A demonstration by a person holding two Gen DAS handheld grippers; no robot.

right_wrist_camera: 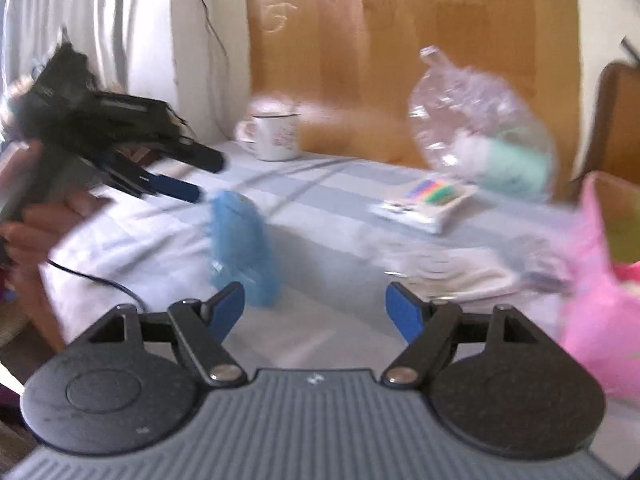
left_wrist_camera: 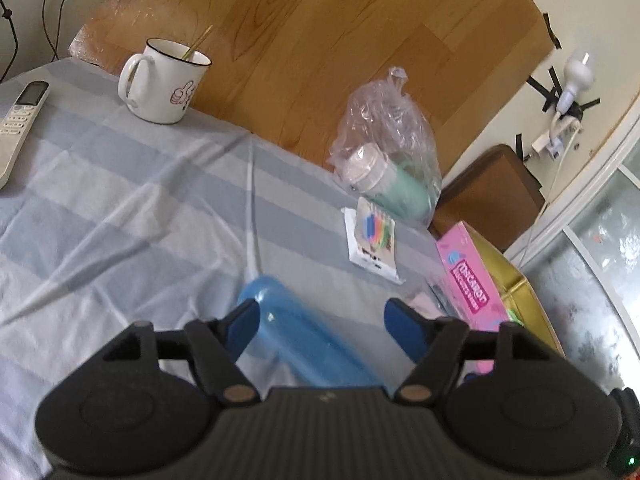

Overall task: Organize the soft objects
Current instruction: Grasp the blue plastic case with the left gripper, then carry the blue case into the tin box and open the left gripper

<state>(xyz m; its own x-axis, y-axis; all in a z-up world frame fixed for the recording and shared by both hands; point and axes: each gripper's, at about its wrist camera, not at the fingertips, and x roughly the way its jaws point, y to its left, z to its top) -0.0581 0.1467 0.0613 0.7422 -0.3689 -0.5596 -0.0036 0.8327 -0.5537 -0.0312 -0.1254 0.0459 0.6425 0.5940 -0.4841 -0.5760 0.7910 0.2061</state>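
A soft blue roll (left_wrist_camera: pixel 304 340) lies on the blue-striped tablecloth (left_wrist_camera: pixel 120 200). In the left wrist view it runs between the fingers of my left gripper (left_wrist_camera: pixel 324 324), whose jaws stand wide; the left pad is beside it and the right pad is apart from it. The blurred right wrist view shows the blue roll (right_wrist_camera: pixel 240 244) on the cloth, with the left gripper (right_wrist_camera: pixel 200 178) held by a hand just above and left of it, not closed on it. My right gripper (right_wrist_camera: pixel 316 312) is open with nothing between its pads, short of the roll.
A white mug (left_wrist_camera: pixel 164 80) and a remote (left_wrist_camera: pixel 20 120) sit at the far left. A clear bag with a mint bottle (left_wrist_camera: pixel 388 152), a card of coloured tabs (left_wrist_camera: pixel 374 240), a pink box (left_wrist_camera: pixel 468 280) and a folded white cloth (right_wrist_camera: pixel 472 272) crowd the right edge.
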